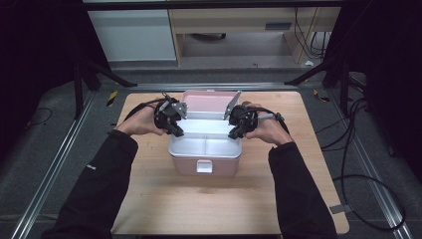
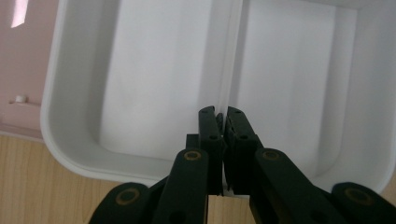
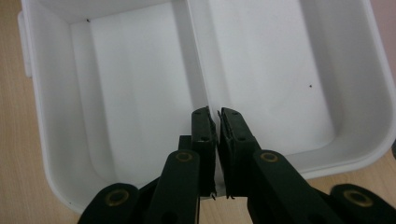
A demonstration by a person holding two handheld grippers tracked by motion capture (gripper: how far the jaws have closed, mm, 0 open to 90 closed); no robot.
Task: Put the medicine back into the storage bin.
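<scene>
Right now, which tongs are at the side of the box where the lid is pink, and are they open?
Both sit beside it; the left tongs are on the left edge of the pink lunch box, the right tongs opposite. Both are shut.

high view: above the near table [image 1: 149,199] edge, facing forward and down, far | gripper views: each close above its own jaws, looking into the white tray [image 2: 70,154] | shared: tray's divider [image 3: 198,60]

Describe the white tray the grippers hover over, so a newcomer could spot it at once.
On the wooden table stands a pink box with its lid raised at the back. The white inner tray sits in its top, split by a centre ridge into two empty compartments.
</scene>
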